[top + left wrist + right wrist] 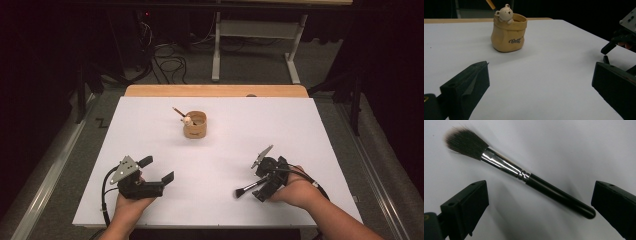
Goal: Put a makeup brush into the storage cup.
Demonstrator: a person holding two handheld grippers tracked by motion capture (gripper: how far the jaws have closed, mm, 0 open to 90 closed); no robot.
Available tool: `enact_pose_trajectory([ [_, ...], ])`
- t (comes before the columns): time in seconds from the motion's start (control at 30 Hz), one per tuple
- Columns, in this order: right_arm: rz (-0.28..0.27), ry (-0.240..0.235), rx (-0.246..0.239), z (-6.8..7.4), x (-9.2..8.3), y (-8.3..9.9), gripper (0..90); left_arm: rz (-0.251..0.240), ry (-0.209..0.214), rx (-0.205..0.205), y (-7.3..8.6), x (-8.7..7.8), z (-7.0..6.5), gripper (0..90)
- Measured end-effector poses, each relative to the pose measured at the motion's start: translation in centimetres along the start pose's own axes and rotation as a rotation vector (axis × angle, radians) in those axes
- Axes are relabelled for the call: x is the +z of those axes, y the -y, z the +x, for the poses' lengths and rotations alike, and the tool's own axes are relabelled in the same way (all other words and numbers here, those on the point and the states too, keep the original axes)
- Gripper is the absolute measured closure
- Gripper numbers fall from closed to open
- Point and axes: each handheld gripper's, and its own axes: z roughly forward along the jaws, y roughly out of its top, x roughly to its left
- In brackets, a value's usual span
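Jaws apart on both; right gripper (pixel 263 186) over brush (pixel 524 176), white table (pixel 300 130), dark room.

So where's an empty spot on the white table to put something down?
Lots of room. The white table is bare to either side of the bear cup, and in the middle stretch between the cup and the two grippers. It's busier near the front: the left gripper sits there, and the right gripper hovers around the brush.
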Motion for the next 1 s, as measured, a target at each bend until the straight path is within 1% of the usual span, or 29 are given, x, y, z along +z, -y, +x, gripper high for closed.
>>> enact_pose_trajectory([
  [0.1, -0.001, 0.006, -0.016, 0.05, 0.37, -0.27, 4.8, 0.001, 0.003, 0.0, -0.01, -0.01, 0.02, 2.2],
  [0.17, -0.001, 0.002, -0.012, 0.05, 0.56, -0.41, 5.6, 0.0, 0.004, -0.002, 0.0, 0.01, 0.05, 2.2],
  [0.23, 0.003, 0.009, -0.013, 0.05, 0.74, -0.48, 6.2, 0.004, 0.009, -0.003, 0.0, 0.01, 0.08, 2.2],
  [0.27, 0.003, 0.002, -0.026, -0.06, 0.82, -0.53, 6.9, 0.005, 0.012, -0.002, 0.0, 0.02, 0.09, 2.2],
  [0.3, 0.003, 0.01, -0.026, -0.02, 0.88, -0.54, 7.6, 0.006, 0.015, -0.001, -0.01, 0.02, 0.08, 2.2],
  [0.37, 0.002, 0.007, -0.029, -0.06, 0.94, -0.57, 9.4, 0.006, 0.015, 0.0, -0.04, 0.01, 0.06, 2.2],
  [0.47, 0.005, 0.009, -0.024, -0.12, 0.99, -0.55, 10.9, 0.006, 0.016, -0.001, -0.05, -0.01, 0.08, 2.2],
  [0.63, 0.0, -0.01, -0.021, -0.29, 0.96, -0.42, 14.5, 0.0, 0.013, -0.007, -0.06, -0.02, 0.1, 2.2],
  [0.73, -0.004, -0.024, -0.012, -0.41, 0.93, -0.3, 16.7, 0.001, 0.014, -0.01, -0.06, -0.07, 0.14, 2.2],
  [0.8, -0.003, -0.024, -0.011, -0.46, 0.86, -0.28, 18.2, 0.0, 0.013, -0.009, -0.08, -0.11, 0.14, 2.2],
  [1.0, -0.007, -0.037, -0.002, -0.76, 0.65, -0.17, 28.4, -0.001, 0.014, -0.013, -0.09, -0.13, 0.17, 2.2],
])
